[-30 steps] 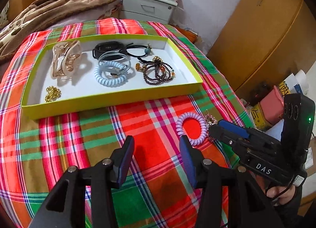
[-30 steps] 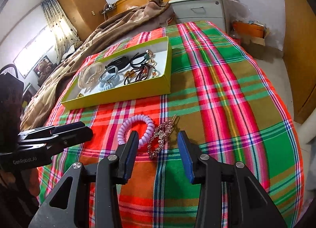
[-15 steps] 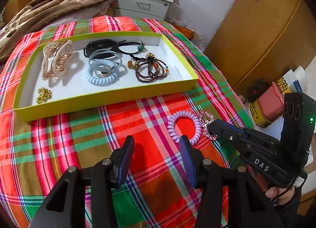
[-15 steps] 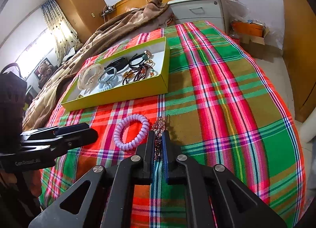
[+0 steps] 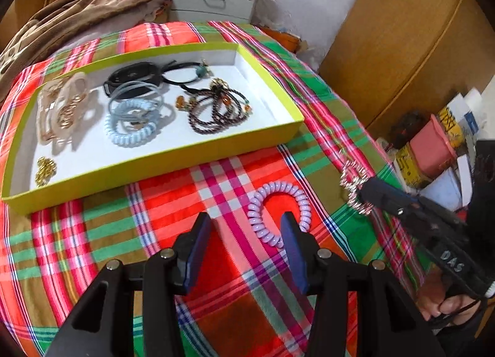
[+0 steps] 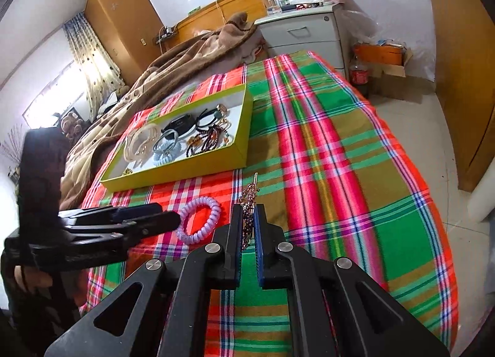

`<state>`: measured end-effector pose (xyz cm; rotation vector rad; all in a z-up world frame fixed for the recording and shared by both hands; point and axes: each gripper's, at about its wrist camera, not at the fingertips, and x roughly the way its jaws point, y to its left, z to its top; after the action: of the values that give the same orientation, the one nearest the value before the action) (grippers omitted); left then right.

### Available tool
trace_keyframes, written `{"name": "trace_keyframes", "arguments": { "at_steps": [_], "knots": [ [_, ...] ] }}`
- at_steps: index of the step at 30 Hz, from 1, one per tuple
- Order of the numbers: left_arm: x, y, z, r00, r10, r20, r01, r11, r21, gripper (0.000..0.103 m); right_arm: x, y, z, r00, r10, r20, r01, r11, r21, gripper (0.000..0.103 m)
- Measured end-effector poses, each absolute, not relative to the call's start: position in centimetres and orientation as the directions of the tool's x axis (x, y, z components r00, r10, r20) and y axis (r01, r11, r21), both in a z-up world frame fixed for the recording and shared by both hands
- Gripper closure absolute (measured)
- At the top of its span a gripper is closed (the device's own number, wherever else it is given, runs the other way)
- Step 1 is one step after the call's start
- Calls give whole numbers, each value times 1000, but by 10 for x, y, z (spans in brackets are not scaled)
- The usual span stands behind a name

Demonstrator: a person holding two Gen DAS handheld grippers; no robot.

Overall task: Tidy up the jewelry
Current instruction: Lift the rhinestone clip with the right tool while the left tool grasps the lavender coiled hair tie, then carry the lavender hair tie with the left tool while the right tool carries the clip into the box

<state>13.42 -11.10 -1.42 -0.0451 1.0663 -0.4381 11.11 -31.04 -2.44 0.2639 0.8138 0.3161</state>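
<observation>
Rhinestone hairpin (image 6: 248, 202) in right tongs (image 6: 247, 217) (pinched)

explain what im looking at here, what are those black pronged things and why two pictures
No robot: a person holds a two-finger claw in each hand, with a camera on each looking along its fingers. So each picture is one claw's own view, and each also shows the other claw.

The left claw is open, above a plaid cloth near a purple coil tie. The right claw is shut on a sparkly hair clip. A yellow tray behind holds hair ties, bracelets and a claw clip.
</observation>
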Motion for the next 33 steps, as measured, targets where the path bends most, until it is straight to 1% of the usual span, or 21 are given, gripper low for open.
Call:
{"name": "trace_keyframes", "arguments": {
  "at_steps": [4, 5, 9, 15, 17, 18, 20, 23, 26, 33],
  "knots": [
    [134, -121, -14, 439, -295, -849, 320, 934, -159, 56, 111, -314, -21, 656, 368, -659, -169, 923, 346, 96],
    [134, -123, -15, 445, -280, -851, 320, 937, -141, 59, 111, -315, -20, 657, 367, -659, -169, 923, 346, 96],
    [134, -124, -15, 449, -272, -851, 323, 938, -129, 61, 111, -316, -20, 660, 371, -654, -170, 921, 351, 96],
    [130, -136, -16, 471, -208, -857, 339, 940, -42, 62, 110, -316, -19, 666, 372, -647, -171, 920, 353, 96],
    [130, -137, -17, 480, -191, -856, 339, 941, -20, 69, 109, -316, -18, 667, 372, -645, -172, 920, 353, 96],
    [130, -137, -16, 482, -190, -855, 338, 941, -19, 71, 109, -316, -18, 669, 371, -645, -171, 920, 352, 96],
    [131, -135, -16, 482, -189, -855, 331, 943, -22, 80, 109, -317, -17, 671, 370, -643, -170, 920, 352, 96],
    [134, -130, -16, 477, -201, -856, 320, 947, -44, 83, 109, -316, -17, 670, 370, -643, -171, 921, 351, 96],
    [135, -127, -16, 478, -202, -855, 309, 950, -52, 91, 109, -315, -16, 669, 372, -643, -175, 920, 351, 96],
    [135, -124, -14, 484, -215, -848, 302, 951, -69, 93, 109, -316, -15, 672, 370, -642, -175, 921, 348, 96]
  ]
}}
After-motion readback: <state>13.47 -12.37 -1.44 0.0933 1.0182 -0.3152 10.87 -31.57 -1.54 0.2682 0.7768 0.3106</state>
